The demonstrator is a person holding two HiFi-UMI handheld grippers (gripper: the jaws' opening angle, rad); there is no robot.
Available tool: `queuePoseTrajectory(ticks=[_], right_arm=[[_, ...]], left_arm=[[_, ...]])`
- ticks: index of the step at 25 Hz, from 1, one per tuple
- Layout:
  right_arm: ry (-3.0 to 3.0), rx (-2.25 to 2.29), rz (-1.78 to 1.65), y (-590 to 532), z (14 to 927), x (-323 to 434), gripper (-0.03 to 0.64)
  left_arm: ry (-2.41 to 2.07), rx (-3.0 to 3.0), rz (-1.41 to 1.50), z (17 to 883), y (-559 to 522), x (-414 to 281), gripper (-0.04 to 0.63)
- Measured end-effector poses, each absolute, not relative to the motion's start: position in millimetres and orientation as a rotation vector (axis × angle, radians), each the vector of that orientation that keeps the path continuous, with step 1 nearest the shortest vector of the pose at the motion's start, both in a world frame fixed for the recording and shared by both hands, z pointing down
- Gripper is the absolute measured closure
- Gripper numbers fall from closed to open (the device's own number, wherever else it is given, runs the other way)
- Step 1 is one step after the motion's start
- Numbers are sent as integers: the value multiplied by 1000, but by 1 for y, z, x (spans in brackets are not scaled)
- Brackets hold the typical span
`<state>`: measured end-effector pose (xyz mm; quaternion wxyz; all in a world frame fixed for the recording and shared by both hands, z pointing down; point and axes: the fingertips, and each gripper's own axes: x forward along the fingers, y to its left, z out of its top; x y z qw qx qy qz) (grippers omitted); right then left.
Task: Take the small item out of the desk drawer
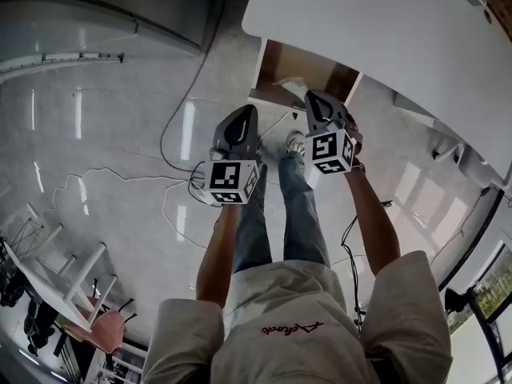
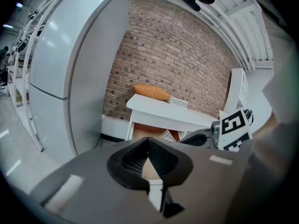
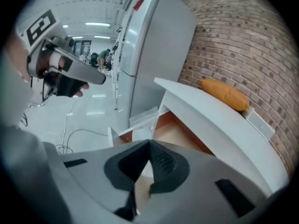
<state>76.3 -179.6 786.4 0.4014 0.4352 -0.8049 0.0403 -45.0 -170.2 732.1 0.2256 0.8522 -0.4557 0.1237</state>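
Observation:
The white desk [image 1: 376, 30] stands at the upper right with its drawer [image 1: 308, 69] pulled open, showing a brown inside. A small clear plastic item [image 1: 288, 86] lies at the drawer's front; it shows too in the right gripper view [image 3: 144, 115]. My left gripper [image 1: 238, 128] hangs over the floor, short of the drawer, jaws shut and empty. My right gripper [image 1: 318, 110] is held just before the drawer's front edge, also shut on nothing. Each gripper view looks past its own closed jaws, the left gripper [image 2: 148, 141] and the right gripper [image 3: 149, 146], toward the drawer [image 2: 149, 130].
An orange cushion [image 3: 224, 93] and a flat white box [image 2: 178, 102] lie on the desk. A tall white fridge [image 2: 70, 69] stands left of the desk by a brick wall [image 2: 177, 55]. Cables [image 1: 172, 184] run over the glossy floor. A white rack [image 1: 68, 282] is at the lower left.

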Motion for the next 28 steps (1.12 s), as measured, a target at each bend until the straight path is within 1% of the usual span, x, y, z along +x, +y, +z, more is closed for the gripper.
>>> queuePoseTrajectory(ticks=[9, 14, 19, 28], right_arm=[[-2193, 1446, 319, -172, 684, 83, 606], [-2279, 1564, 297, -173, 609, 86, 606], [-2294, 1685, 282, -168, 550, 107, 606], [-2284, 1841, 221, -176, 469, 140, 606]], left_arm=[[-1298, 2420, 277, 656, -186, -34, 586], [-1322, 2466, 236, 605, -191, -34, 586], [-1355, 2484, 184, 555, -195, -36, 588], [-1398, 2525, 104, 483, -208, -41, 587]])
